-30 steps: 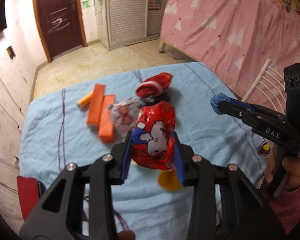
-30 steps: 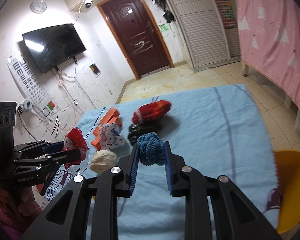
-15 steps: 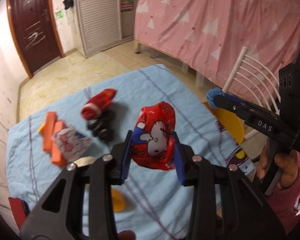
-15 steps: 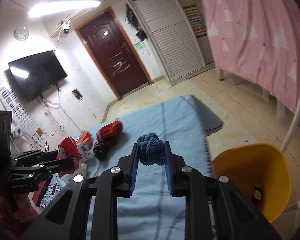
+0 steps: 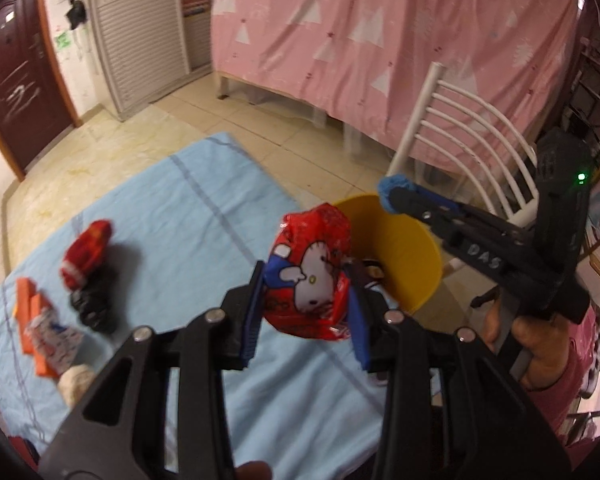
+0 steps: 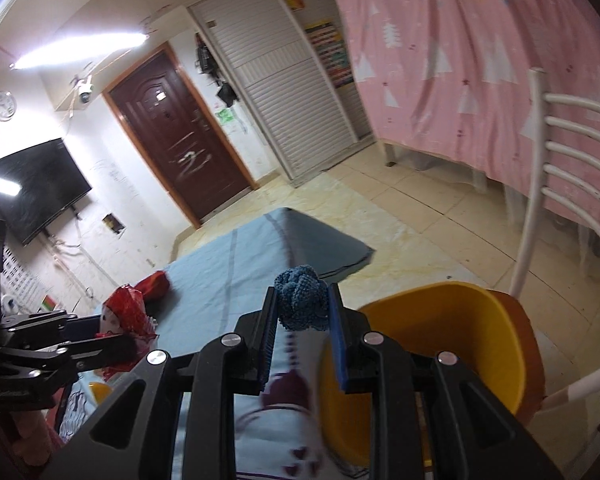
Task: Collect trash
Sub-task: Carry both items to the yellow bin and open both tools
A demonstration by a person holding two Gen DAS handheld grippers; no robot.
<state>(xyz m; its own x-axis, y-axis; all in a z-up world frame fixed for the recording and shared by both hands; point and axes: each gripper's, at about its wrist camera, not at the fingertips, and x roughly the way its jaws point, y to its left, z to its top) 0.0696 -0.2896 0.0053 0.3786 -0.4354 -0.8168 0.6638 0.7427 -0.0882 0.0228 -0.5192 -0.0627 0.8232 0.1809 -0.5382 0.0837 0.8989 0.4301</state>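
My left gripper (image 5: 306,280) is shut on a red Hello Kitty wrapper (image 5: 310,274), held in the air at the table's right edge, just left of a yellow bin (image 5: 404,256). My right gripper (image 6: 303,304) is shut on a blue knitted ball (image 6: 302,302), held just left of the yellow bin (image 6: 452,344). The right gripper (image 5: 392,194) also shows in the left wrist view, over the bin's far rim. The left gripper and wrapper (image 6: 126,312) show at the left of the right wrist view.
On the blue tablecloth (image 5: 188,208) lie a red sock (image 5: 86,254), a black item (image 5: 94,306), orange blocks (image 5: 26,308), a printed packet (image 5: 54,334) and a beige lump (image 5: 74,380). A white chair (image 5: 472,140) holds the bin. A pink curtain (image 5: 380,32) hangs behind.
Both grippers have swung right with their loads, from over the table's items to beside the yellow bin. The bin has come into close view.
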